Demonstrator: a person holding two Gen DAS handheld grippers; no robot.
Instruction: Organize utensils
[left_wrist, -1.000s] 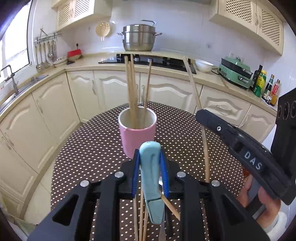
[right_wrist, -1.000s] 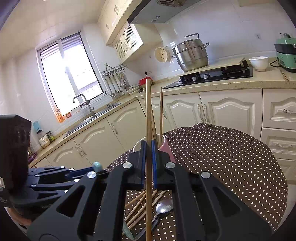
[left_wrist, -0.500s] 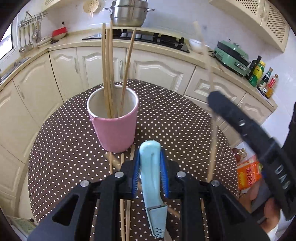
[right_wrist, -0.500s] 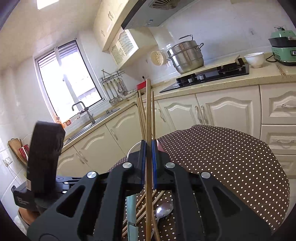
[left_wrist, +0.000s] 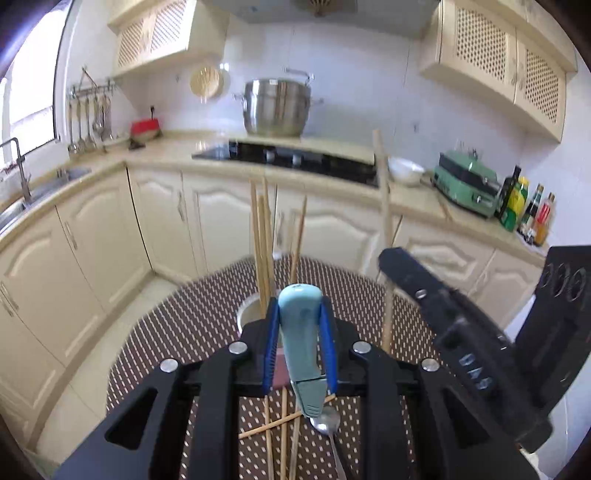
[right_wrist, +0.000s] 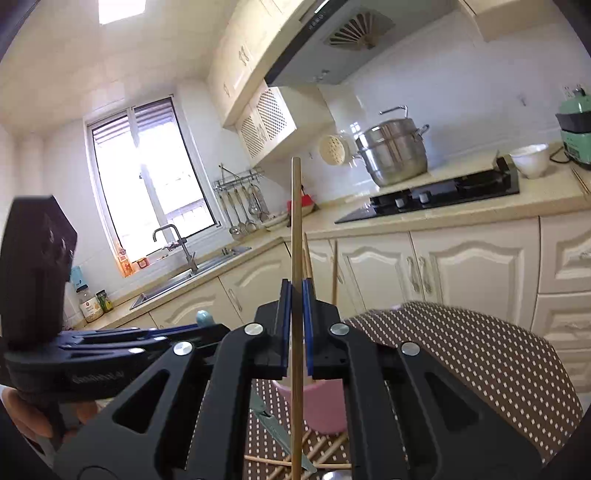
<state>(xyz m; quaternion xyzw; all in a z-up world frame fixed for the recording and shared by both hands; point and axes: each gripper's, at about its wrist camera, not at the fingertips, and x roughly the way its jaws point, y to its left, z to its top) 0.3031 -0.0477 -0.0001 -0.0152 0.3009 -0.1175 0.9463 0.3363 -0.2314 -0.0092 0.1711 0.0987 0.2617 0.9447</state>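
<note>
Both jaws are clenched: left gripper (left_wrist: 299, 332) grasps a blue-handled knife (left_wrist: 301, 339), right gripper (right_wrist: 296, 325) a chopstick (right_wrist: 296, 229); next, I think, lower both into the pink cup (right_wrist: 327, 410).

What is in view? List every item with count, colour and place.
Cup: one, pink, on the table.
Chopsticks in cup: several, wooden, upright.
Loose chopsticks: several, wooden, on the table near the cup.
Spoon: one, silver, among them.
Table: one, brown with white dots.
Pot: one, steel, on the stove.
Blue-handled utensil: one, in left gripper.
Held chopstick: one, wooden, upright in right gripper.
Left gripper: black, jaws shut.
Right gripper: black, jaws shut.
</note>
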